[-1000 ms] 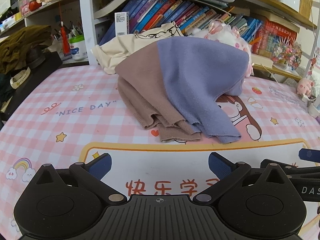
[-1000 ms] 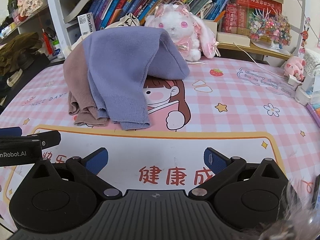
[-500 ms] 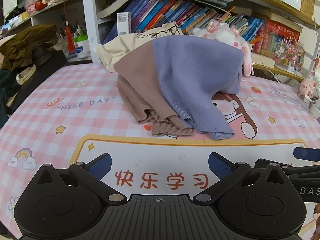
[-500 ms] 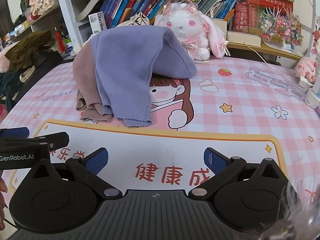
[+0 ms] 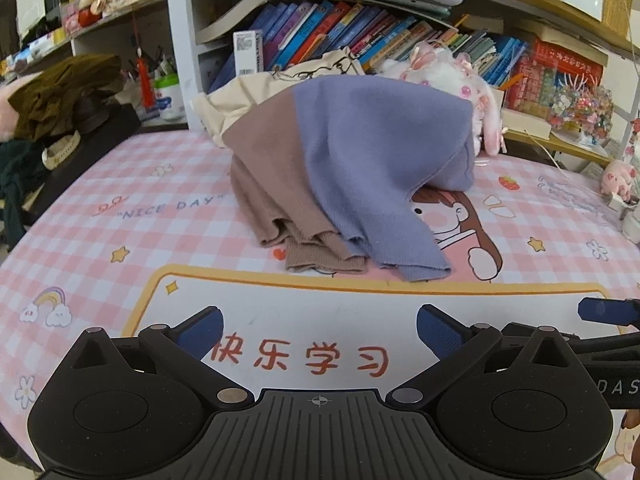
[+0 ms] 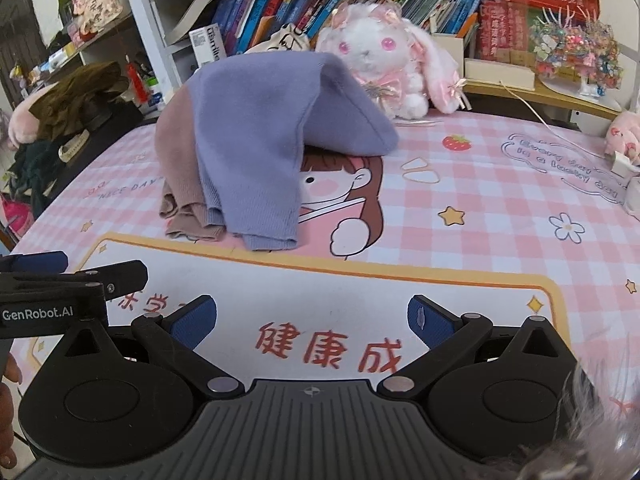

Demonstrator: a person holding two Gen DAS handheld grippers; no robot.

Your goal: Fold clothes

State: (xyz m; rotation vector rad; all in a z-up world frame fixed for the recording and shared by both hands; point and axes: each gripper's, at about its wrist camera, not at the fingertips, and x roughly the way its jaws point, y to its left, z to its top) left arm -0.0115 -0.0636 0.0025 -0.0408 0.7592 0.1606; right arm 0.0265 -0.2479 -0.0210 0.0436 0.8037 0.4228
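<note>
Both tools, left tool [image 5: 320,330] and right tool [image 6: 312,322], hover spread apart before sweater [image 5: 360,168].

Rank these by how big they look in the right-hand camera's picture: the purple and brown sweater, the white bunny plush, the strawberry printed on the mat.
1. purple and brown sweater, by far the largest.
2. white bunny plush, though it sits farther back, so it looks smaller than it is.
3. printed strawberry, clearly smallest.

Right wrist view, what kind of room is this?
Probably a child's bedroom or study: packed bookshelves, a plush rabbit, and a cartoon desk mat under a sweater.
</note>
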